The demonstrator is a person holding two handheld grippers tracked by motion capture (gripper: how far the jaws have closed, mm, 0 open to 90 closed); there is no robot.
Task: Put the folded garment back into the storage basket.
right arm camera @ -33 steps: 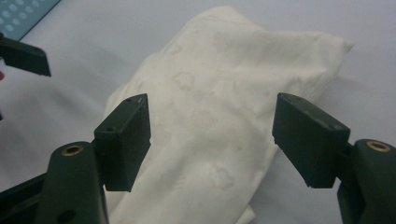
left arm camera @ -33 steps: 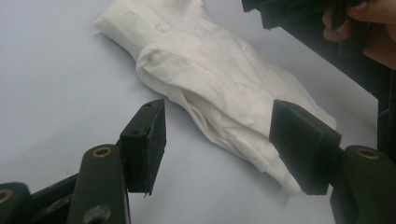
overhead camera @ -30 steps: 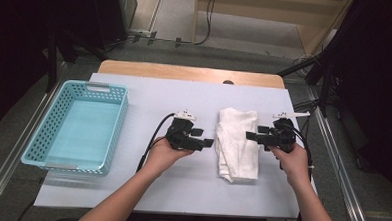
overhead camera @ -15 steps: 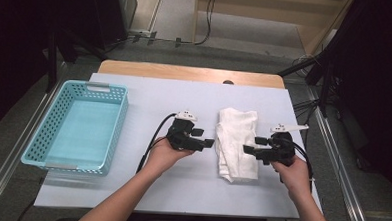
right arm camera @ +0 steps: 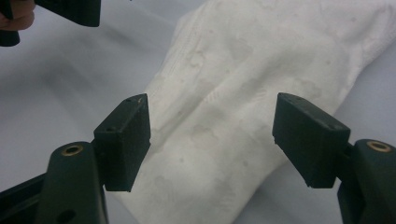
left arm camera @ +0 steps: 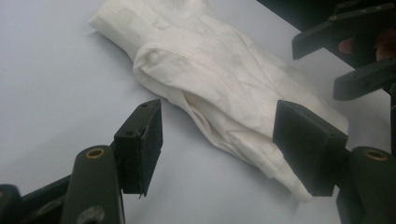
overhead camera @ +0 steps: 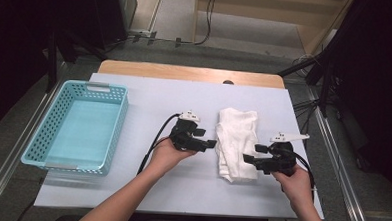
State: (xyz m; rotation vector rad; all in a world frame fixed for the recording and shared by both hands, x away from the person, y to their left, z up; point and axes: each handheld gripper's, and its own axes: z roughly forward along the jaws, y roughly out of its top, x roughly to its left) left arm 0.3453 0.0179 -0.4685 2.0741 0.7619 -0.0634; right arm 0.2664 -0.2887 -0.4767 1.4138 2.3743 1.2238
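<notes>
A folded white cloth [overhead camera: 237,142] lies on the counter [overhead camera: 149,96]. The left hand-held gripper [overhead camera: 210,142], just left of the cloth, has been opening, nothing gripped; the right hand-held gripper [overhead camera: 248,158] gapes wide at the cloth's right edge.

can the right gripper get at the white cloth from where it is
Probably yes. The right gripper sits at the near right edge of the white cloth, jaws open and facing it, with nothing between. The left gripper stays on the far side.
</notes>
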